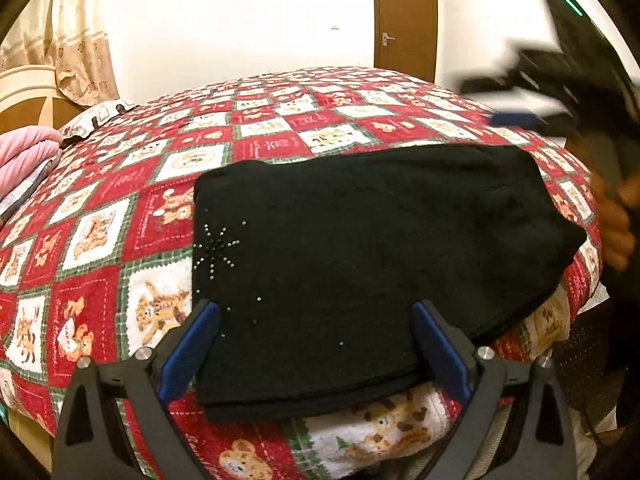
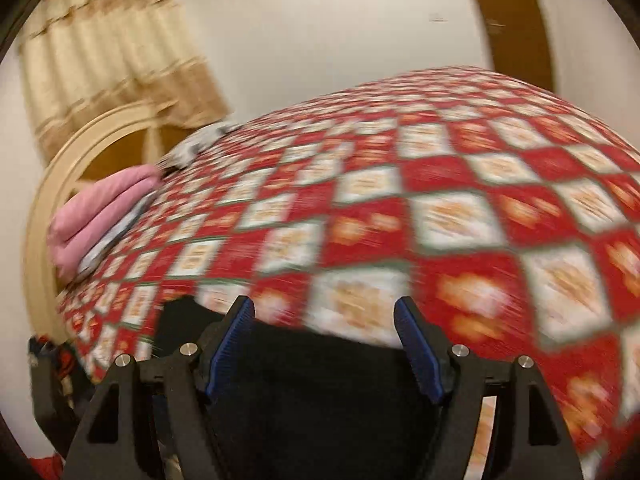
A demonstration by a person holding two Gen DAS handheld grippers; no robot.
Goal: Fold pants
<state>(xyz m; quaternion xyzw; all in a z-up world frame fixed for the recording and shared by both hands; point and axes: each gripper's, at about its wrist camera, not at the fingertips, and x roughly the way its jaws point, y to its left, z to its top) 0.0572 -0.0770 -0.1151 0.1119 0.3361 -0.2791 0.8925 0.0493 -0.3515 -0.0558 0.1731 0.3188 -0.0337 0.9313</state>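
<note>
Pants (image 1: 360,264), black and folded into a thick flat bundle, lie on the bed (image 1: 280,120) near its front edge, on a red-and-white checked blanket printed with bears. A small star of shiny studs (image 1: 216,246) marks the pants' left part. The left gripper (image 1: 316,344) hangs over the pants' near edge with its blue pads spread wide; the cloth lies below and between them, and neither pad presses on it, so this claw is released. The right gripper (image 2: 324,344) is also released: its jaws stand apart with nothing clamped, and the pants (image 2: 320,400) show only as a dark mass under them, heavily smeared in its own view. From the left wrist view that right gripper (image 1: 516,120) appears as a blurred black shape with a blue pad, above the pants' far right corner and clear of the cloth. A hand (image 1: 616,220) shows just right of the pants. Beyond the pants, at the bed's left end, sits a pink folded blanket (image 2: 100,216) against a cream headboard (image 2: 80,152), with a curtain (image 1: 76,40) behind it. A brown door (image 1: 404,20) stands in the wall beyond the pants.
</note>
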